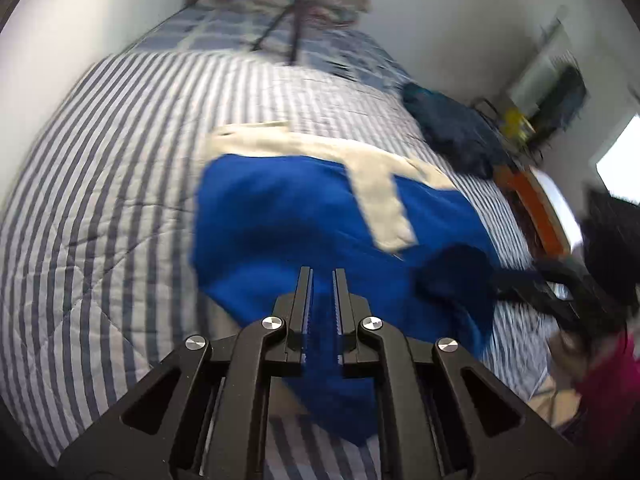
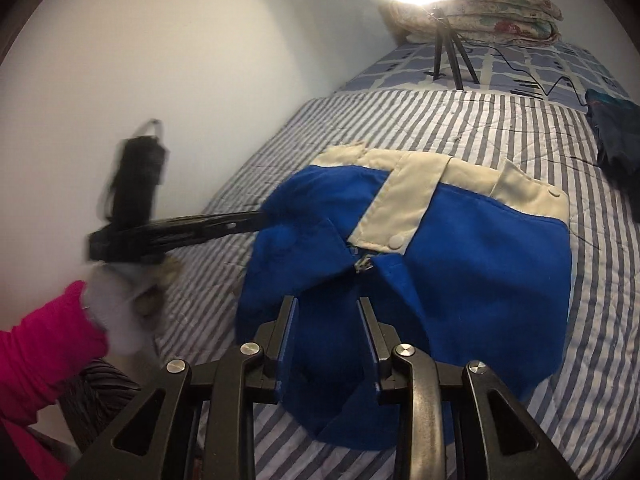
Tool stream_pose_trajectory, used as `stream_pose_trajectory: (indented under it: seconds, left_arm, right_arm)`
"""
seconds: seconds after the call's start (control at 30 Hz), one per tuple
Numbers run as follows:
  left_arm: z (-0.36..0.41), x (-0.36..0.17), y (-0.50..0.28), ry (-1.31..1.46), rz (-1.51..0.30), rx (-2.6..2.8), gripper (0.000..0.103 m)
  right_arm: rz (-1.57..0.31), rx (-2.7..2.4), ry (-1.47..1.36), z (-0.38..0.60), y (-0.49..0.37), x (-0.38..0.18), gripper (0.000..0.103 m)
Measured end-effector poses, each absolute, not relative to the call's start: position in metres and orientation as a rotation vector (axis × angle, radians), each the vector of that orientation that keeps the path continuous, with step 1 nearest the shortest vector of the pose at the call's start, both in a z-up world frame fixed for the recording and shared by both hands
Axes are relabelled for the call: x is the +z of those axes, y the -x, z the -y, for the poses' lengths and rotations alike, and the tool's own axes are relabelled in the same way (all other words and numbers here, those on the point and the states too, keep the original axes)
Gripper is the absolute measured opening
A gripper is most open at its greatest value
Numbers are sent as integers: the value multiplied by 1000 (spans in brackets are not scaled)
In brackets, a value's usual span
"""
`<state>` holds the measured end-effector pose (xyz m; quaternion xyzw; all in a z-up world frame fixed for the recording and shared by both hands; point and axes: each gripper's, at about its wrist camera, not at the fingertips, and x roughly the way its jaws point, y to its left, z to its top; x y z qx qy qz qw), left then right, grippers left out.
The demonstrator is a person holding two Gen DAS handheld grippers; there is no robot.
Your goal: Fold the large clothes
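Observation:
A blue jacket with cream bands [image 1: 300,216] lies partly folded on the striped bed; in the right wrist view [image 2: 460,248] its zip and snap buttons show. My left gripper [image 1: 322,274] has its jaws close together with blue cloth between them, holding a lifted part of the jacket. In the right wrist view the left gripper [image 2: 260,216] reaches in from the left and touches the jacket's left edge. My right gripper [image 2: 328,304] is open just above the jacket's near edge, with nothing held; it also shows blurred in the left wrist view [image 1: 496,284].
The striped quilt [image 1: 100,200] covers the bed. A dark blue garment [image 1: 452,132] lies at its right side, also in the right wrist view [image 2: 616,136]. A ring light on a tripod [image 2: 448,52] and folded floral bedding [image 2: 500,12] stand at the bed's far end. A white wall runs along the left.

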<state>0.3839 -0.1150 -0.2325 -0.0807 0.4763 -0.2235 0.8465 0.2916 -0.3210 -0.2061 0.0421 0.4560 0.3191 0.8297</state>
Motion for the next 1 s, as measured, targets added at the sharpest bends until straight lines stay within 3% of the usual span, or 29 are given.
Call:
stream_pose_trajectory:
  seconds: [0.2,0.33,0.43,0.67,0.87,1.0]
  left_arm:
    - [131,-239,-375,104,-995,-482,6]
    - [130,-280,-383,91,-1090,-452,6]
    - [123,-292,-383,124,-1118,-457,6]
    - [96,-241,-386,188,-996,-442,6]
    - [76,-245,-412,271,-1003,-418,6]
    - [72,-285,-418,261,-1094,-374,6]
  right_arm:
    - [-1010,486,-164,363,-323,-236,31]
    - [-1075,433,-171,375,-323,-266,27]
    - [-1049,428,-78,367,-314,-250,27]
    - [-898,337,-256,431,-310,-201,28]
    - [-942,302,-278,440,-318,-220,17]
    - [-1032,272,-261,437,-320,-249,16]
